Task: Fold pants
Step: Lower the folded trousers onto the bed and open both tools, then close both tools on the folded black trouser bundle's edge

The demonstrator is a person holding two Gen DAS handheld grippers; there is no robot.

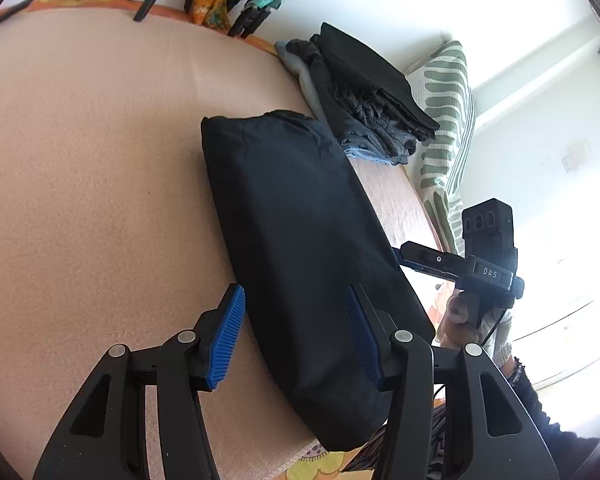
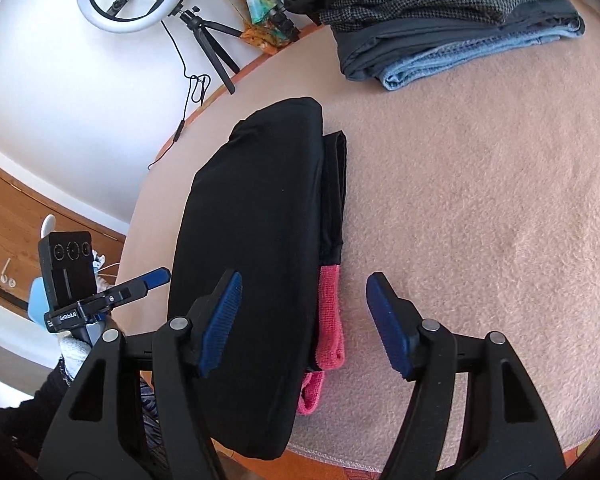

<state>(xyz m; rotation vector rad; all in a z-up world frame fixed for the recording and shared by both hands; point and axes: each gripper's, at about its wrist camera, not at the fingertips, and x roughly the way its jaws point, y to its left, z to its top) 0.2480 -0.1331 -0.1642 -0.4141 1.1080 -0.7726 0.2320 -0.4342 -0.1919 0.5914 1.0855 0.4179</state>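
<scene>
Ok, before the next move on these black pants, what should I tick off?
1. Left hand-held gripper open: ok.
2. Right hand-held gripper open: ok.
3. Black pants lying as a folded bundle on the pink blanket: ok.
4. Edges flush: not ok, red cuffs stick out on one side.
5. Bundle fully on the blanket: not ok, its near end overhangs the edge.
6. Apart from the folded stack: ok.
</scene>
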